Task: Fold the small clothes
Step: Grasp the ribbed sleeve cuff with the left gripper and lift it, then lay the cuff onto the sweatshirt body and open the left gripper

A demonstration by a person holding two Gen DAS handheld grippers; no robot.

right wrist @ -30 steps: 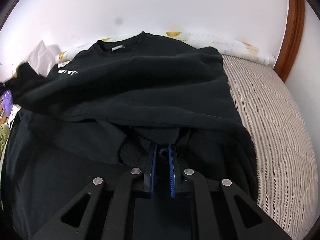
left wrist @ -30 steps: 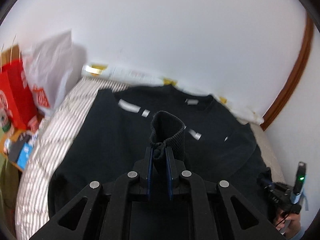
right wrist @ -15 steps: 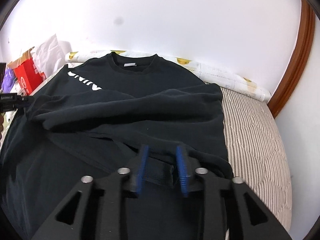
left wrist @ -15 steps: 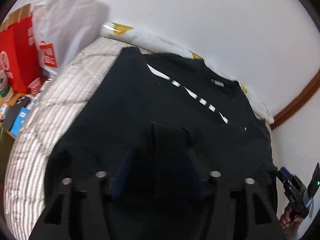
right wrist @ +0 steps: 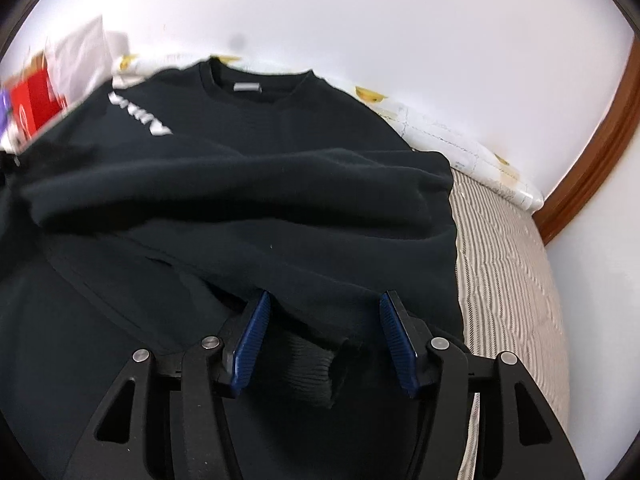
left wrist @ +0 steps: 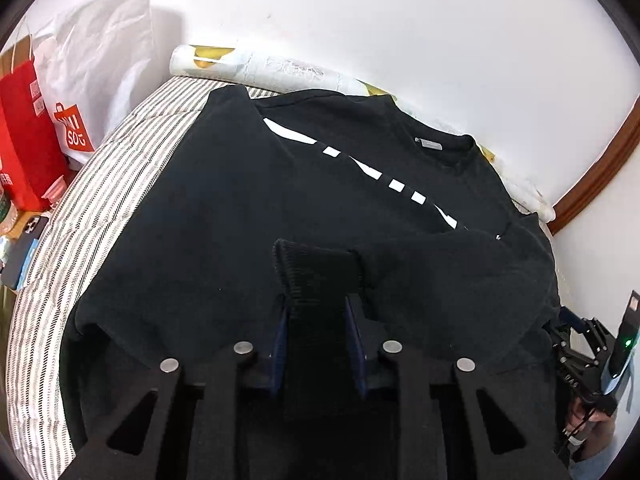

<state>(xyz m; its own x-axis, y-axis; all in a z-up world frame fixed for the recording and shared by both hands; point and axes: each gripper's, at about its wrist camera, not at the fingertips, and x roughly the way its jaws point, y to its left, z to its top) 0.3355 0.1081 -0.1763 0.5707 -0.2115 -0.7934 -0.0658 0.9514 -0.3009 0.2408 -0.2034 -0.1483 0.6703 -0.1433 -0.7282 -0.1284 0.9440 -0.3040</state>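
Black cotton sweatshirt (left wrist: 304, 184) spread over the striped bed cover (left wrist: 80, 208), both sleeves folded across its body.

Soft, thick and limp, it will sag unless gripped at a firm edge such as a ribbed cuff. The left gripper (left wrist: 318, 330) sits spread around the ribbed cuff (left wrist: 318, 272) at centre frame, seemingly not pinching; the right gripper (right wrist: 322, 332) gapes wide over the other cuff (right wrist: 316, 364), lower centre.

My two wrist cameras sit low and close over the bed (left wrist: 100, 184), facing the wall; both share the black sweatshirt (left wrist: 240, 200), left view from its left, right view from its right.
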